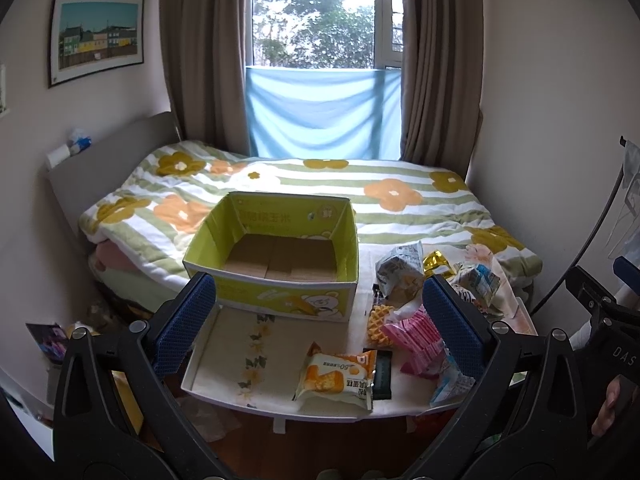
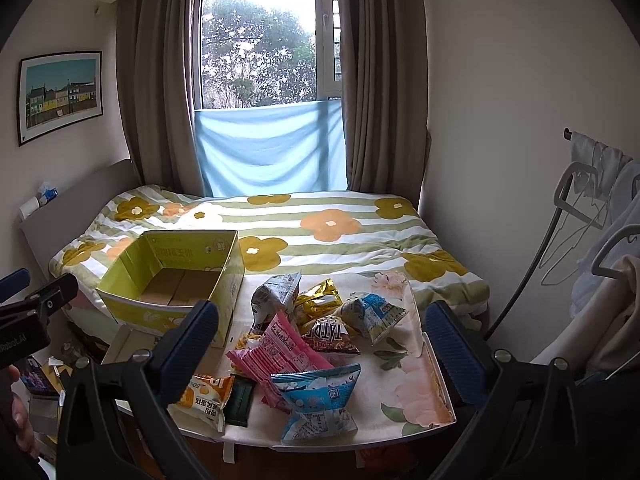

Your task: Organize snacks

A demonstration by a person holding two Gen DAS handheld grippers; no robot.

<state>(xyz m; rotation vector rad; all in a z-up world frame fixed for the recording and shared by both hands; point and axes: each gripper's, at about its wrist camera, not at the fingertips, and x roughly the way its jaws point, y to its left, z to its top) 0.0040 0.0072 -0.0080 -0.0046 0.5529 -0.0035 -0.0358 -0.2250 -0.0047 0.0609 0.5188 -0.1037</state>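
Both grippers, L (image 1: 320, 320) & R (image 2: 322, 340), jaws released, holding nothing, empty green box (image 1: 276, 252) at table's (image 1: 224, 344) far-left corner, snack pile (image 2: 312, 332) mid-table, cake pack (image 1: 340, 378) at near edge.

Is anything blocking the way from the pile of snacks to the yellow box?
Nothing visible does. The yellow box is open on top and looks empty, standing just left of the snack pile on the table. Both grippers are open and hold nothing.

Box (image 1: 276, 256) left of snacks (image 1: 416, 320)
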